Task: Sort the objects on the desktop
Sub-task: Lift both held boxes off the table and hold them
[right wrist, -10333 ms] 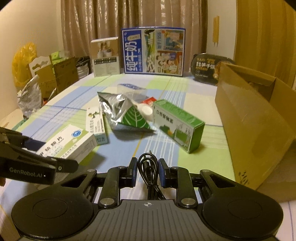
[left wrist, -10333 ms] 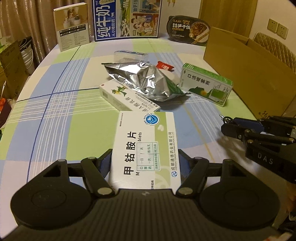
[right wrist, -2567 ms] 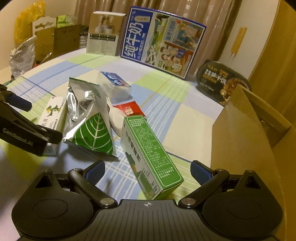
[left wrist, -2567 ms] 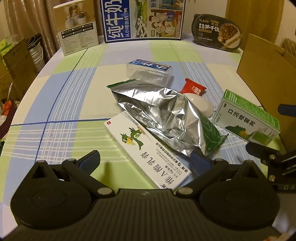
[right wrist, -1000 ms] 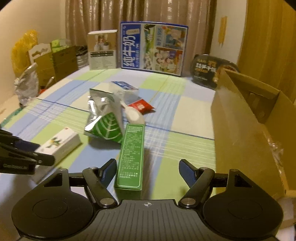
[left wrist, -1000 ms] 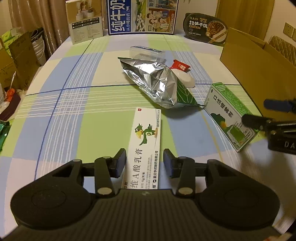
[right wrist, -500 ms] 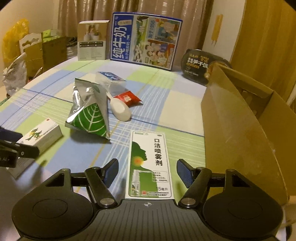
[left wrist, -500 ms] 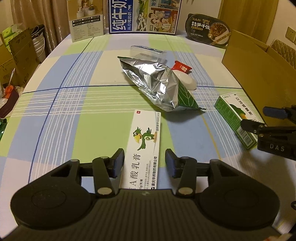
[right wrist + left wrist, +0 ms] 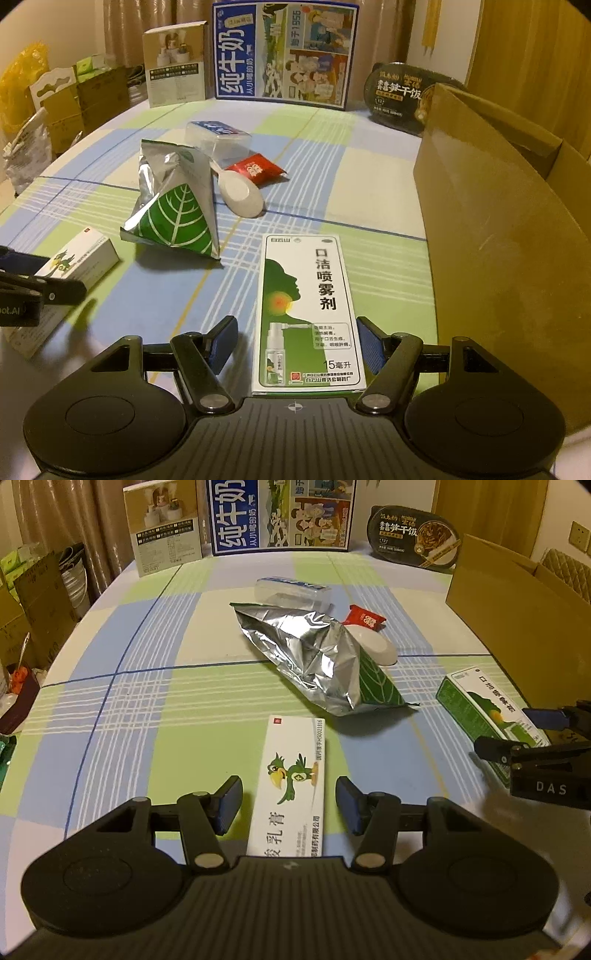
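**Two medicine boxes set down near the front edge, the centre cluster unsorted**

On the left, the white ointment box (image 9: pixel 291 786) with the green parrot lies flat on the checked tabletop (image 9: pixel 155 701), lengthwise between the fingers of the left hand-held gripper (image 9: pixel 288 805). Its jaws have just been opening, and a visible gap stands on each side of the box, so the pads do not press it: the box looks released rather than held.

In the middle, well apart from both boxes, the rest waits in one loose cluster: a crumpled silver foil pouch (image 9: pixel 317 653) with a green leaf on its lower end, a white spoon (image 9: pixel 373 646) just beside it, a red sachet (image 9: pixel 364 618) and a clear plastic case (image 9: pixel 291 590) behind.

On the right, the green and white throat spray box (image 9: pixel 308 310) lies face up between the fingers of the right hand-held gripper (image 9: pixel 295 345). The jaws stand apart; the left pad is clearly off the box, the right pad sits at its edge, and whether it touches I cannot tell. Just beyond stands the open cardboard box (image 9: pixel 517 236), whose inside is barely visible.

Judged from this, sorting is partway: two flat, rigid cartons are placed near the front edge, while four items in the centre remain. The pouch looks soft and crinkly; the cartons are crisp-edged.
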### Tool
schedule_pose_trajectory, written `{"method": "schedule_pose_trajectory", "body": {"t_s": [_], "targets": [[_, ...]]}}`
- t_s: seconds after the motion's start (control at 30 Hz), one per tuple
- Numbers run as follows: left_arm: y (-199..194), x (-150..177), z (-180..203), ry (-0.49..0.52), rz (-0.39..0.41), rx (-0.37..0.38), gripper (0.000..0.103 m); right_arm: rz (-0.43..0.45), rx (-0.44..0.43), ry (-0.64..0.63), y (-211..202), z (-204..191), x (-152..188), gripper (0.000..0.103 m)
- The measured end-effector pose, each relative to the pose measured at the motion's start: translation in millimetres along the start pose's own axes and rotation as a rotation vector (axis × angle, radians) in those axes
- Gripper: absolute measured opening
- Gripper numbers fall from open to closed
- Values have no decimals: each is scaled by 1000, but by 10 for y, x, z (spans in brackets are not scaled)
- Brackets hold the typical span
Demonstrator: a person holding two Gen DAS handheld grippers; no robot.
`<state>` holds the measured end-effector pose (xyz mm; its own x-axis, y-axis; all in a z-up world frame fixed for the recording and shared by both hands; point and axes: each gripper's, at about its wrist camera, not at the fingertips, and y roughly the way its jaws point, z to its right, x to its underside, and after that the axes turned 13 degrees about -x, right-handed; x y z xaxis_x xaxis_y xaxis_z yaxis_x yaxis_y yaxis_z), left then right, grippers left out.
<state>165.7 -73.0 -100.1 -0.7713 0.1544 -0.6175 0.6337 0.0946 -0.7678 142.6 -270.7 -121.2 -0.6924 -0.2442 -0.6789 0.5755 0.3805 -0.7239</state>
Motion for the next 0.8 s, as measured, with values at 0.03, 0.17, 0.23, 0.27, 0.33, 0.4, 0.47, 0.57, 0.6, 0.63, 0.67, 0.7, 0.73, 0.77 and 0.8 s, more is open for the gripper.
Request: {"method": "schedule_pose_trajectory", "body": {"t_s": [0.03,0.17,0.23,0.27,0.33,0.4,0.47,0.57,0.6,0.63,0.67,0.7,0.73,0.77,0.8], "targets": [[21,2,-3,-2,-8,3,48,1,-2,5,6,7,-2,67],[68,13,19,11,-27,16,37,10,-25,42,-47,39,9,53],[53,25,53,31,-23,9,33,6,-38,42,-83,11,27,53],[44,25,68,39,-22,7,33,4,-42,38,-101,-12,44,53],[39,34,86,44,-22,4,33,0,-50,34,-110,-45,74,53],[34,43,98,48,-21,-3,34,1,-47,31,-108,-60,84,53],[29,48,106,53,-18,-8,34,2,-49,35,-101,-56,82,53],[23,48,121,59,-15,-22,43,4,-49,32,-87,-58,78,53],[26,49,127,61,-14,-33,48,3,-49,30,-78,-58,78,53],[28,52,126,62,-14,-42,59,2,-49,31,-71,-57,78,53],[30,57,132,64,-14,-51,68,1,-48,33,-65,-56,78,53],[35,64,136,65,-15,-54,72,0,-48,35,-62,-54,78,53],[38,69,140,66,-16,-51,76,-1,-47,35,-60,-54,77,53],[41,73,144,66,-20,-46,81,-2,-47,34,-60,-55,77,53],[42,77,148,66,-24,-43,83,-2,-47,35,-61,-54,77,53]]}}
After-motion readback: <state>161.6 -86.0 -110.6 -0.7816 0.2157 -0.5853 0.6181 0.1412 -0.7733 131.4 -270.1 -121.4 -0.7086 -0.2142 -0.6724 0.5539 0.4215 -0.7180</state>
